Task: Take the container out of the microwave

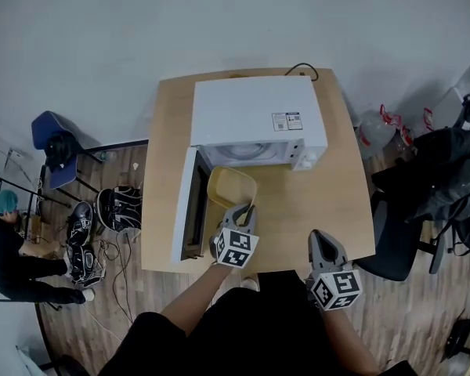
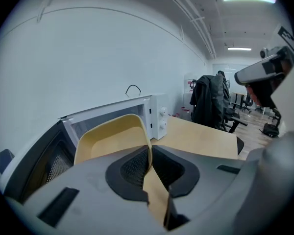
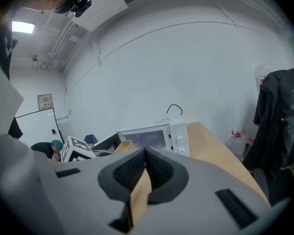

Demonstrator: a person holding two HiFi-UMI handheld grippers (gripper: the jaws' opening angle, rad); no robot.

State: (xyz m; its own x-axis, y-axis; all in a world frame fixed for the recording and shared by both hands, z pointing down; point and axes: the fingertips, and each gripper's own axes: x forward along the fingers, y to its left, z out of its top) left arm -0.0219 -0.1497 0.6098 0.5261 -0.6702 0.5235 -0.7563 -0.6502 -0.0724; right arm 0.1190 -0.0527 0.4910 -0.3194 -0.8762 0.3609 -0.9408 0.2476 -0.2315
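The white microwave (image 1: 254, 116) stands at the back of the wooden table (image 1: 329, 202), its door (image 1: 189, 206) swung open to the left. A pale yellow container (image 1: 231, 188) hangs in front of the microwave's opening, tilted, outside the oven. My left gripper (image 1: 249, 211) is shut on its near rim; in the left gripper view the pads (image 2: 137, 168) pinch the container's (image 2: 110, 136) edge. My right gripper (image 1: 321, 240) hovers over the table's front edge, to the right, shut with nothing in it. In the right gripper view its jaws (image 3: 146, 154) meet, with the microwave (image 3: 159, 133) beyond.
A power cable (image 1: 301, 69) runs off behind the microwave. A black office chair with a jacket (image 1: 423, 202) stands right of the table, with a water bottle (image 1: 376, 131) near it. On the floor at left are bags (image 1: 102, 218), a blue chair (image 1: 55, 151) and a seated person (image 1: 12, 249).
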